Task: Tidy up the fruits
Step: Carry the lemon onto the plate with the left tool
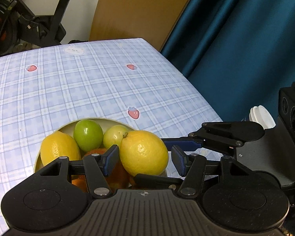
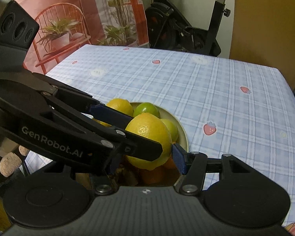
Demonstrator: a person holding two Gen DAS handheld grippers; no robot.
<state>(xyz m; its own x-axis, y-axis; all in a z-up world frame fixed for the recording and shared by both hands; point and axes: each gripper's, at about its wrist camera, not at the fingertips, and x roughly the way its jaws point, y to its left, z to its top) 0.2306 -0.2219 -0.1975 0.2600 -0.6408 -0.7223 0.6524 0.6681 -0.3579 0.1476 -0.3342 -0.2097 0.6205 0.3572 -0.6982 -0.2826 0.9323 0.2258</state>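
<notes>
A: Left wrist view: the left hand-held black gripper with blue pads (image 1: 144, 160) stands with its jaws parted around the big yellow lemon on top of the pile (image 1: 144, 153). The left pad (image 1: 110, 161) sits right at the peel; the right pad (image 1: 178, 162) is clear of it. So it is released, not grasping.

B: And the fruit sits in the pale round bowl (image 1: 100, 119), low and centre in the frame, on the blue checked tablecloth with strawberry prints (image 1: 88, 78)?

A: Yes. Another yellow lemon at the left (image 1: 58, 149), a bright green round fruit (image 1: 88, 134), a paler green one (image 1: 115, 137), orange fruit underneath.

B: Right wrist view shows the right hand-held gripper (image 2: 145, 163) crowding the same lemon (image 2: 147, 135). Its right pad (image 2: 179, 161) is free; the left gripper's arm crosses in front and hides its other finger. Jaws parted, nothing visibly pinched.

A: That is the risk, I think. Both tools aim at one fruit, so fingers may knock together.

B: The lemon is perched high and smooth; a lopsided squeeze could roll it over the rim (image 2: 183, 135) onto the cloth.

A: Or shove the heap and tip the green ones out.
</notes>
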